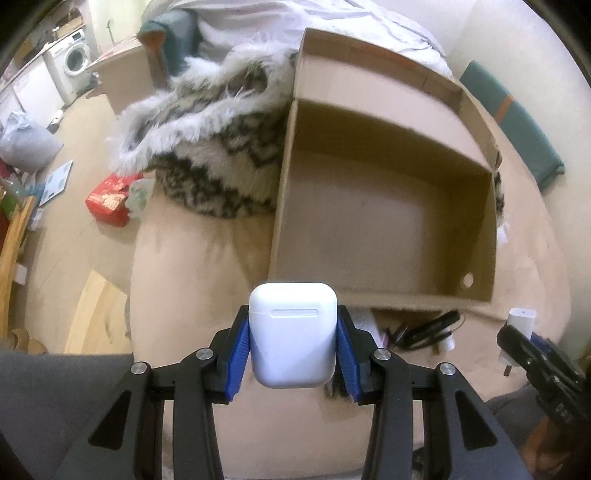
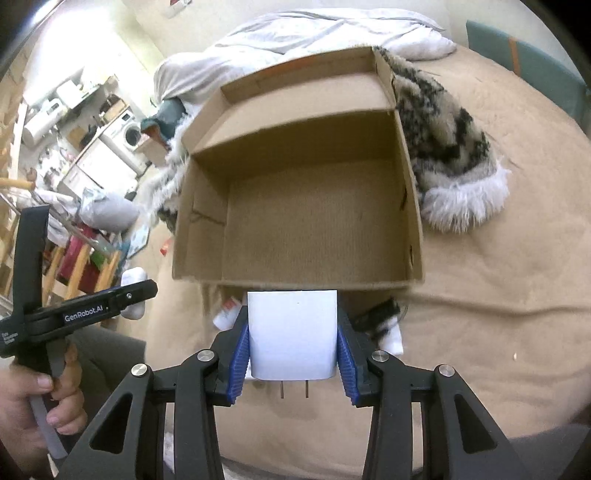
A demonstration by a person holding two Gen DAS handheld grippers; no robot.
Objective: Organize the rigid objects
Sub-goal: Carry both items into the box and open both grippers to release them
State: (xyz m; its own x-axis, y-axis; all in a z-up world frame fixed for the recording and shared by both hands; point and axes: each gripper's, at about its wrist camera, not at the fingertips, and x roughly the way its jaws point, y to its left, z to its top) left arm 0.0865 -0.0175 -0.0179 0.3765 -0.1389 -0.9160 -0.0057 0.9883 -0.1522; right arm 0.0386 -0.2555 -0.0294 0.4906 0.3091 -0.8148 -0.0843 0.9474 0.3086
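Observation:
A white earbud case (image 1: pixel 293 334) is clamped between the blue pads of my left gripper (image 1: pixel 293 350), held above the tan bedcover. A white plug adapter (image 2: pixel 292 334) with two metal prongs toward the camera is pinched in my right gripper (image 2: pixel 293 350). Both hang just short of the near wall of an open, empty cardboard box (image 1: pixel 384 221) (image 2: pixel 314 206). In the left wrist view the right gripper (image 1: pixel 532 339) with its adapter (image 1: pixel 521 321) shows at the right edge. The left gripper (image 2: pixel 133 295) appears at the left of the right wrist view, gripped by a hand (image 2: pixel 33 398).
Black items (image 1: pixel 424 328) and small white things (image 2: pixel 229 314) lie on the bedcover under the box's near edge. A furry patterned blanket (image 1: pixel 207 147) (image 2: pixel 450 162) lies beside the box. White bedding (image 2: pixel 314 33) sits behind. Floor clutter, a washing machine (image 1: pixel 74 61) and wooden furniture (image 2: pixel 81 266) are off the bed's left.

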